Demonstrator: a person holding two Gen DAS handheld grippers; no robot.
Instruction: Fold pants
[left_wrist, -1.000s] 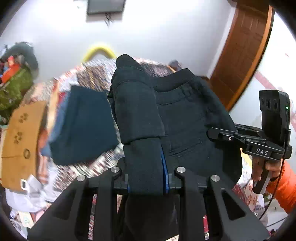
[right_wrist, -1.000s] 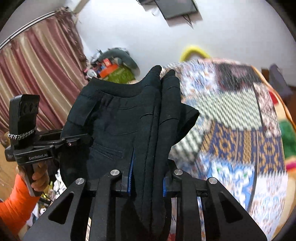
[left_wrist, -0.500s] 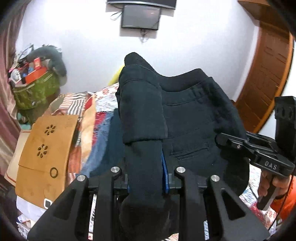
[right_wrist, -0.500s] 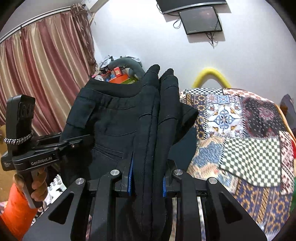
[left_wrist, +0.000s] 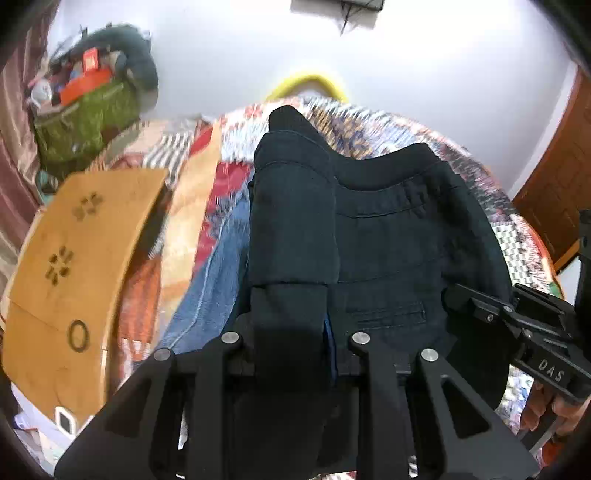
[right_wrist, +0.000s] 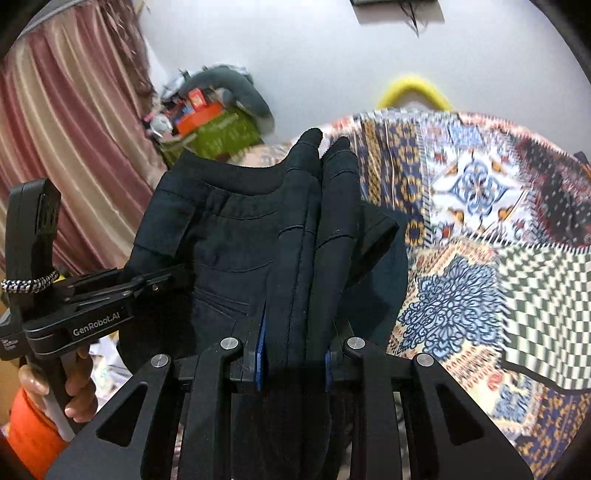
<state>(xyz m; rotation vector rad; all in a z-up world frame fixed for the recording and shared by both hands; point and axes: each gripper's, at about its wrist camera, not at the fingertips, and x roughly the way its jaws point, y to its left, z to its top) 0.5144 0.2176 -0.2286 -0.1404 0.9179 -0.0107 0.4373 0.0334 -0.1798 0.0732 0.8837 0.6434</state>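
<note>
The black pants (left_wrist: 391, 236) hang in the air, held up by the waistband between both grippers above the patchwork bed. My left gripper (left_wrist: 291, 343) is shut on a bunched fold of the pants at one end; it also shows in the right wrist view (right_wrist: 162, 284). My right gripper (right_wrist: 295, 354) is shut on the folded fabric of the pants (right_wrist: 236, 236) at the other end; it also shows in the left wrist view (left_wrist: 458, 299). A back pocket faces the left wrist camera.
The bed has a patchwork quilt (right_wrist: 480, 229). Blue jeans (left_wrist: 218, 269) lie on it at the left. A wooden board (left_wrist: 66, 266) stands left of the bed. A cluttered green basket (left_wrist: 81, 114), a pink curtain (right_wrist: 59, 147) and a brown door (left_wrist: 554, 192) surround it.
Both grippers first tilted up toward the wall, then came back down toward the bed, still holding the pants stretched between them. The grips have not changed.
</note>
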